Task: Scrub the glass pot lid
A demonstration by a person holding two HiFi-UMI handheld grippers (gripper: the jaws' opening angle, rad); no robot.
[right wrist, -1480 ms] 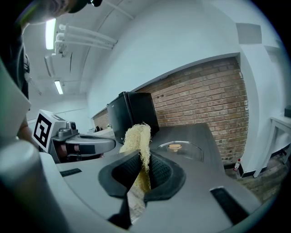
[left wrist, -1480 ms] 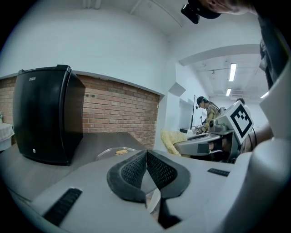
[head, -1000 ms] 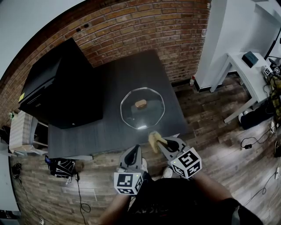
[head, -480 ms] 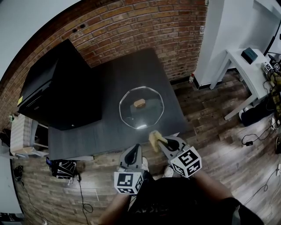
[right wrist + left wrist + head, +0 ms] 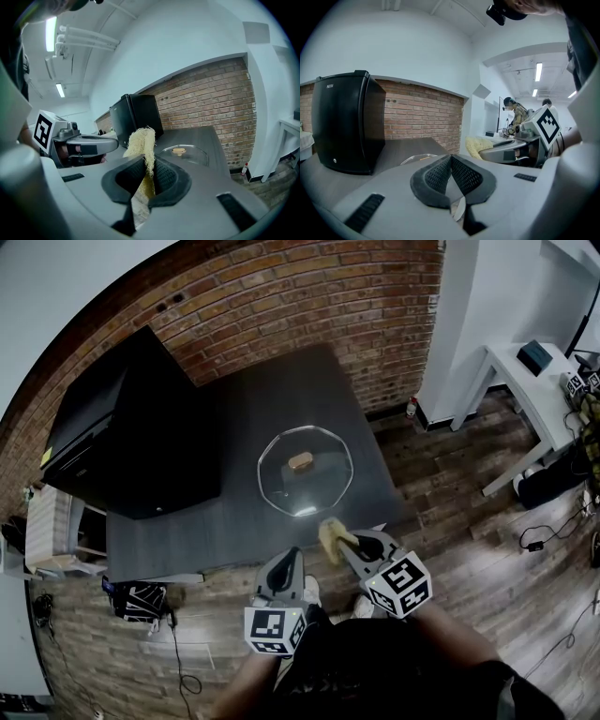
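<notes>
Nothing moved: right gripper [image 5: 148,161] clamps loofah [image 5: 140,140]; left gripper [image 5: 451,158], in its own view, is closed, empty.

Left hand-held gripper [image 5: 291,557], right hand-held gripper [image 5: 342,547]: grey; black ribbed pads [image 5: 437,176]; marker cubes [image 5: 397,584].

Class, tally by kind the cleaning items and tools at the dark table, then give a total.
Glass pot lid: 1
Loofah scrubber: 1
Hand-held gripper: 2 (left hand-held gripper, right hand-held gripper)
Total: 4

Black fridge [image 5: 131,437], dark table [image 5: 281,399] — brick wall [image 5: 309,296], white desk [image 5: 539,395], wood floor [image 5: 450,474]
</notes>
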